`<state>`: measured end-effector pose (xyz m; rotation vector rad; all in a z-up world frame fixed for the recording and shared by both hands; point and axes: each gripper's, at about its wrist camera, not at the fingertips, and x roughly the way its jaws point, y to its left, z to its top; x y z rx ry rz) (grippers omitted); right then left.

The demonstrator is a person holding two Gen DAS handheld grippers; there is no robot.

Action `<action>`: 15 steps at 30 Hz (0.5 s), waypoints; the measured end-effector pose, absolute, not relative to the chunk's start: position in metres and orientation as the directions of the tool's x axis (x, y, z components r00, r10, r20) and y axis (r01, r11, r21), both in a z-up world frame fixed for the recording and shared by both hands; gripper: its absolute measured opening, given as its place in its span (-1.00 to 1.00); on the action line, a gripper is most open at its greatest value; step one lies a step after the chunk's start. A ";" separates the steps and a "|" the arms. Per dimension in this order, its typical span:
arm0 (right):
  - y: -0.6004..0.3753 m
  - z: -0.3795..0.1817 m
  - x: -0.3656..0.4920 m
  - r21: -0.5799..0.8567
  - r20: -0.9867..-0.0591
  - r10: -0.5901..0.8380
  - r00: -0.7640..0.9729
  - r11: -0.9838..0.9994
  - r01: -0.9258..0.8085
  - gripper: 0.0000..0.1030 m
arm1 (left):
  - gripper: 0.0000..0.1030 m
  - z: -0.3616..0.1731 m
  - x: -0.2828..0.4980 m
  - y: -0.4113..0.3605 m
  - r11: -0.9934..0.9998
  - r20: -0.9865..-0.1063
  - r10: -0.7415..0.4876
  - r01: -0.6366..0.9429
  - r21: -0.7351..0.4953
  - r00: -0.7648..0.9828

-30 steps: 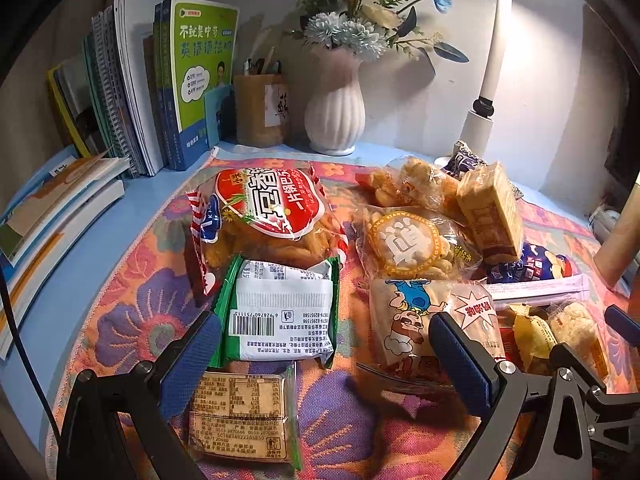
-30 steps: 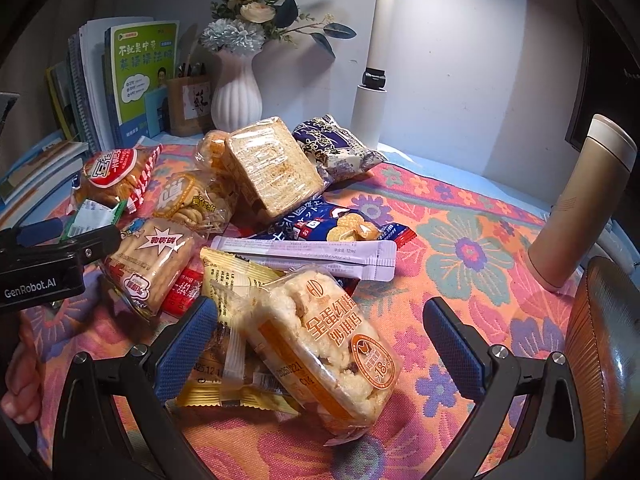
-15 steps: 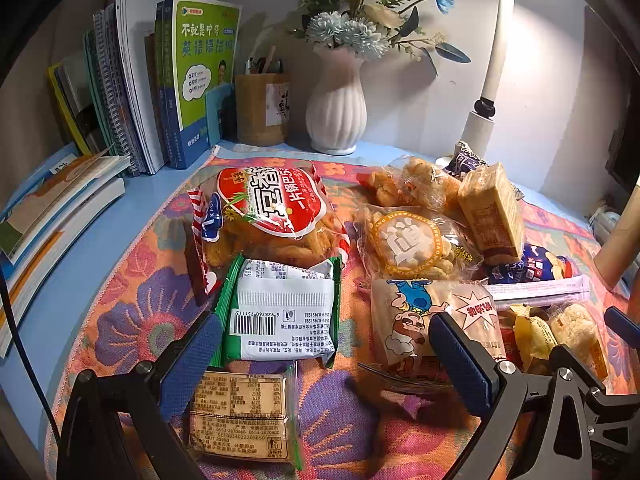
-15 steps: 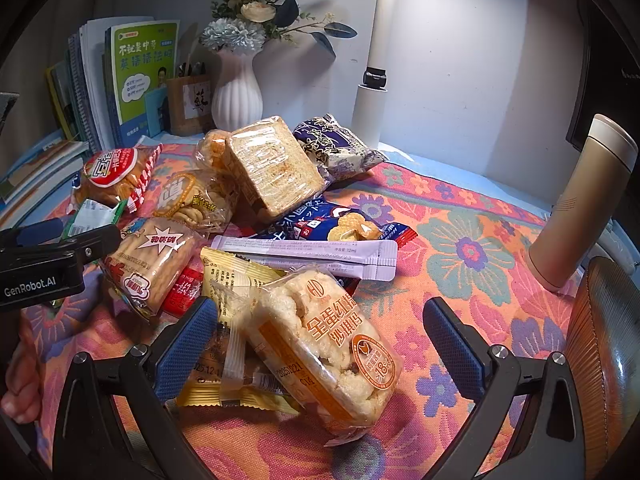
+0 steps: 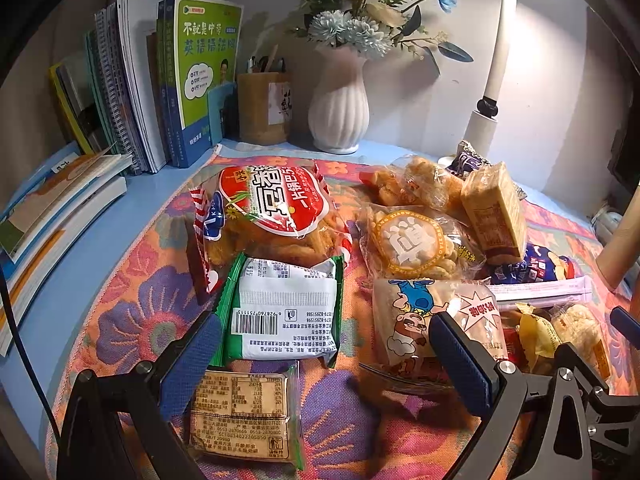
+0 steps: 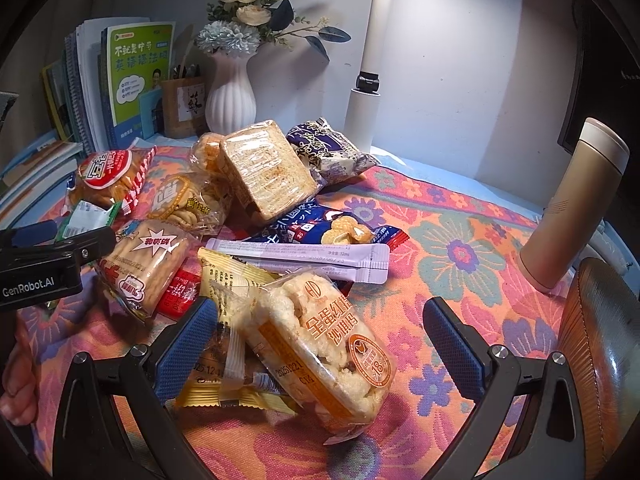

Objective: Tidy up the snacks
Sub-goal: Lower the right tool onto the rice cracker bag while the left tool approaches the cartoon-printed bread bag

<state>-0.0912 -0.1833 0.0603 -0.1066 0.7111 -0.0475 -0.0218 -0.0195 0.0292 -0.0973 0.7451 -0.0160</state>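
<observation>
Several snack packets lie on a flowered cloth (image 5: 132, 280). My left gripper (image 5: 326, 360) is open, low over the cloth; a green-edged white packet (image 5: 282, 308) and a tan packet (image 5: 242, 414) lie between its blue pads, untouched. A red-labelled bag (image 5: 272, 208) lies beyond them, a cartoon-printed packet (image 5: 424, 312) by the right pad. My right gripper (image 6: 320, 344) is open around an orange-labelled puffed-rice packet (image 6: 320, 344), which rests on a yellow packet (image 6: 224, 280); the pads stand apart from it. The left gripper (image 6: 44, 268) shows at the left of the right wrist view.
Books (image 5: 160, 80), a pen cup (image 5: 264, 108), a white vase (image 5: 340, 108) of flowers and a lamp post (image 5: 494, 64) line the back wall. A tan flask (image 6: 572, 208) stands on the right. A chair back (image 6: 600, 360) is at the near right. A hand (image 6: 16, 380) shows low left.
</observation>
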 end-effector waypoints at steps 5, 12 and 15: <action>-0.186 0.066 -0.097 -0.108 -0.620 -0.097 0.778 0.993 0.038 1.00 | 1.00 0.028 -0.020 -0.017 0.995 -0.681 -0.050 -0.025 -0.100 0.730; -0.202 0.072 -0.103 -0.024 -0.595 -0.071 0.801 0.997 0.071 1.00 | 1.00 0.027 -0.019 -0.016 0.994 -0.687 -0.048 -0.033 -0.105 0.725; -0.209 0.072 -0.103 0.011 -0.595 -0.068 0.801 0.996 0.093 1.00 | 1.00 0.027 -0.019 -0.016 0.994 -0.687 -0.046 -0.034 -0.102 0.725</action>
